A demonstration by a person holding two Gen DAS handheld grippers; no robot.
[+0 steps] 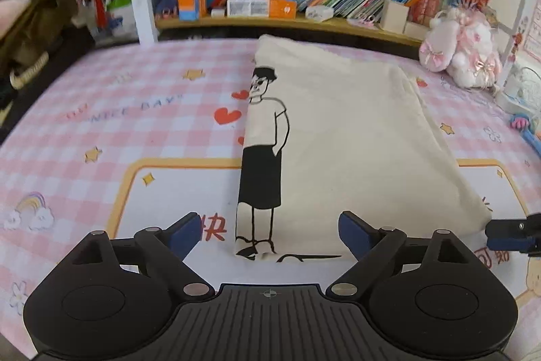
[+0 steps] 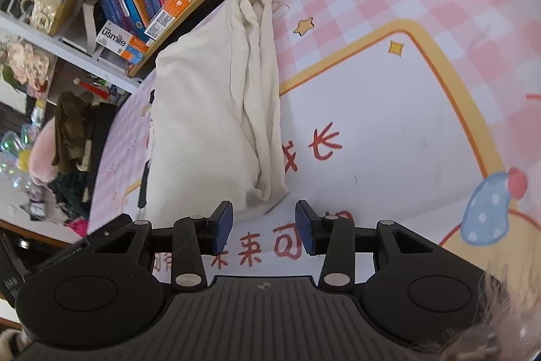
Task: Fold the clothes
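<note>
A cream T-shirt [image 1: 341, 141] with a black cartoon figure print lies folded lengthwise on the pink checked table mat [image 1: 135, 110]. My left gripper [image 1: 270, 232] is open and empty just in front of the shirt's near hem. In the right wrist view the same shirt [image 2: 209, 110] shows from its right side, with stacked folded edges. My right gripper [image 2: 263, 225] is open and empty, just short of the shirt's near right corner. Its tip also shows in the left wrist view [image 1: 514, 234] at the right edge.
A wooden bookshelf [image 1: 287, 22] with books and boxes runs along the table's far edge. A pink plush toy [image 1: 463, 49] sits at the far right. Bags and clutter [image 2: 71, 137] lie off the table's left side.
</note>
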